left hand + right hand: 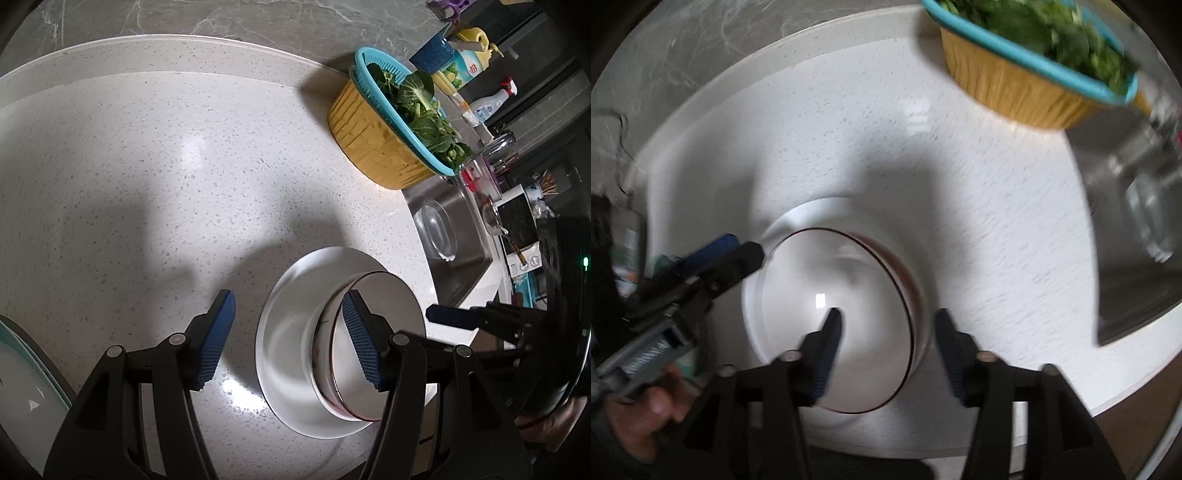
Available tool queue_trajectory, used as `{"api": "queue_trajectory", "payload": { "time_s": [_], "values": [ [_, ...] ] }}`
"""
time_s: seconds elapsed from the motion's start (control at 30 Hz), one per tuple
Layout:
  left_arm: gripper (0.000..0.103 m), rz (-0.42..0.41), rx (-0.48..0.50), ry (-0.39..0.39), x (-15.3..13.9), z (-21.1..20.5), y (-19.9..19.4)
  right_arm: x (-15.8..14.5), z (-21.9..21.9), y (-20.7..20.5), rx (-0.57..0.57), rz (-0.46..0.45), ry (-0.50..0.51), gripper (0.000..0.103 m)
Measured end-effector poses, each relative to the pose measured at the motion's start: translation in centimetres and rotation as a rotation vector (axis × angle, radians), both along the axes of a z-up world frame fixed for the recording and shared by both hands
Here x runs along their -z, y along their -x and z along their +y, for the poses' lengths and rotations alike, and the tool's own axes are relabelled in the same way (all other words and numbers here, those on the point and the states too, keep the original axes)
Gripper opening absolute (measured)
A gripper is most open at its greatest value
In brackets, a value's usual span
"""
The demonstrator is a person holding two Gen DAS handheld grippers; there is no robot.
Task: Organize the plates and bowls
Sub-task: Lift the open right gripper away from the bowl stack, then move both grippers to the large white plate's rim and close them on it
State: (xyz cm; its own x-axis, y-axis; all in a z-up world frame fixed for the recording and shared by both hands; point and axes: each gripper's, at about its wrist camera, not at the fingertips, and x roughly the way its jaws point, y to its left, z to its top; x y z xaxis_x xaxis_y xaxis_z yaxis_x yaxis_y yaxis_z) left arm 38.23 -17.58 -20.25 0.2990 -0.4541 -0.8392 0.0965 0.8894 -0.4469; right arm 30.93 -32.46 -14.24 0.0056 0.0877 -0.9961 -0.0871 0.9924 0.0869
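A white bowl with a dark red rim (373,332) sits in a white plate (291,332) on the speckled countertop (147,184). My left gripper (288,339) is open, its right finger over the bowl's rim, its left finger over bare counter. In the blurred right wrist view the same bowl (842,325) rests in the plate (812,214). My right gripper (888,350) is open and straddles the bowl's right rim. The left gripper's fingertips (727,243) show at the plate's left edge. A pale green plate edge (22,376) shows at far left.
A yellow basin with a blue strainer of leafy greens (391,125) stands at the back right. A steel sink (450,236) holding a glass bowl lies to the right. Bottles and jars (469,62) line the counter beyond.
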Motion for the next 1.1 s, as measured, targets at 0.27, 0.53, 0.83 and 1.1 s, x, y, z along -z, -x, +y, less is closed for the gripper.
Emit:
{"api": "queue_trajectory", "payload": {
  "time_s": [0.27,0.53,0.83,1.1],
  "values": [
    [0.058,0.016,0.023,-0.02,-0.1,0.7,0.5,-3.5,-2.4,-0.4,0.043,-0.119,-0.133,0.064],
    [0.062,0.076,0.09,-0.152,0.1,3.0,2.2,-2.1,-10.4,0.7,0.176,-0.176,-0.204,0.064],
    [0.062,0.111,0.166,-0.24,2.5,2.1,2.4,2.0,-10.3,2.5,0.126,-0.074,-0.34,0.061],
    [0.062,0.085,0.14,-0.258,2.9,2.0,2.8,2.3,-9.9,2.5,0.092,-0.069,-0.37,0.06]
  ]
}}
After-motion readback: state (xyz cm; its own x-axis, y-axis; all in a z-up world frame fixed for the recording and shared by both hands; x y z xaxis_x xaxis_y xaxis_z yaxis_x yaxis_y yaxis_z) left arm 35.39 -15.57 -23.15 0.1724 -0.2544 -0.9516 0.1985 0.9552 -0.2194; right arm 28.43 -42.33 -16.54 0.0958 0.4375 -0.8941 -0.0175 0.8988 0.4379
